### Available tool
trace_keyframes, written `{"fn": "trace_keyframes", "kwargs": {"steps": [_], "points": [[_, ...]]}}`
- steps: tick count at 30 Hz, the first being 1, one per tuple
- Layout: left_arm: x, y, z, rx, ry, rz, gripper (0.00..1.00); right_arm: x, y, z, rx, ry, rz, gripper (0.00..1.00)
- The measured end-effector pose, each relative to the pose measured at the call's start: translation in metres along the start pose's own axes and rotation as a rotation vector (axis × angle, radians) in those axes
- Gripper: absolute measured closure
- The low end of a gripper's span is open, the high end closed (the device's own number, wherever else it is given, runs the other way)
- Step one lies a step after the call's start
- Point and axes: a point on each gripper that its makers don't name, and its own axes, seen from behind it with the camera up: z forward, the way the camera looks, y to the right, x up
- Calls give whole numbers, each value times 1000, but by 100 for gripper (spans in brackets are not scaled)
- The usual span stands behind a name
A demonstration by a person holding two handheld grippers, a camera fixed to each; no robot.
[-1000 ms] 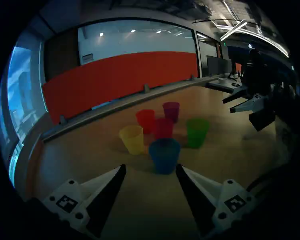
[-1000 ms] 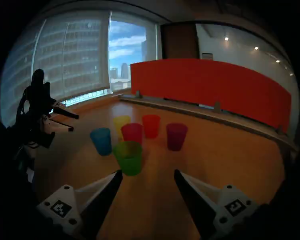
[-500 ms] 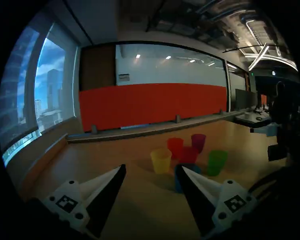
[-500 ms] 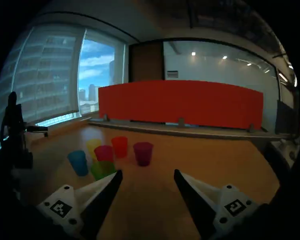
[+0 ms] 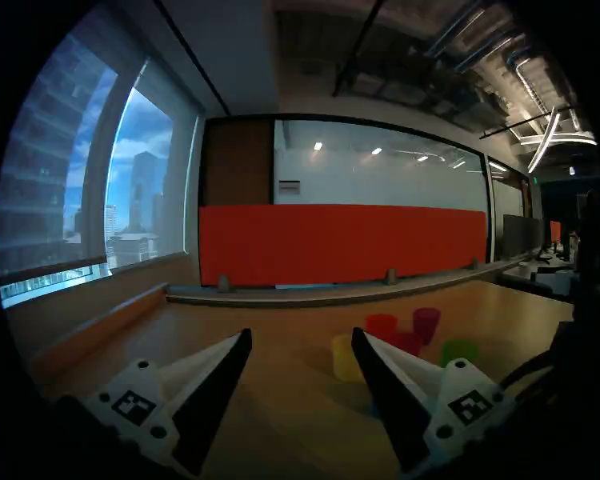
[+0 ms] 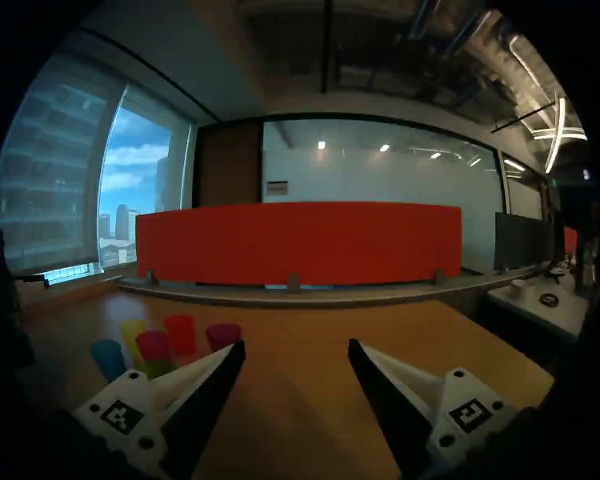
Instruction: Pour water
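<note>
Five coloured cups stand bunched together on the wooden table (image 5: 296, 404) in the left gripper view, low and right of centre. The yellow cup (image 5: 344, 358) is at the left of the bunch, its right side cut off by the gripper's right finger. The red cup (image 5: 380, 326) and purple cup (image 5: 426, 322) stand side by side at the back, the pink cup (image 5: 408, 342) sits just in front of those two, and the green cup (image 5: 458, 350) is at the right, partly behind the same finger. The left gripper (image 5: 300, 334) hovers above the table with its jaws spread wide and nothing between them, apart from every cup. An orange partition (image 5: 340, 242) runs along the far edge of the table, and a window (image 5: 144, 200) shows towers and sky at the left. In the right gripper view the same bunch sits low at the left, with a blue cup (image 6: 108, 358) nearest the edge, then yellow, pink, red and purple, and the green one half hidden behind the gripper's left finger. The right gripper (image 6: 294, 346) is likewise wide open and holds nothing; bare table lies between its jaws, and the cups stand off to its left.
</note>
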Motion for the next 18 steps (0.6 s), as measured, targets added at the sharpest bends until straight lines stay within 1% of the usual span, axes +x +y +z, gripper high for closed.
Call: {"fn": "trace_keyframes", "kwargs": {"steps": [3, 6, 11, 14, 18], "points": [[5, -3, 1, 26, 30, -12, 7, 6, 2, 0, -17, 26, -17, 0], [9, -5, 3, 45, 48, -18, 8, 9, 4, 0, -35, 34, -35, 0], [13, -8, 5, 74, 84, 11, 8, 12, 4, 3, -45, 37, -57, 0], [7, -11, 7, 90, 83, 27, 8, 15, 2, 4, -46, 30, -61, 0], [-3, -18, 10, 122, 73, 36, 8, 18, -1, 5, -41, 31, -74, 0]]}}
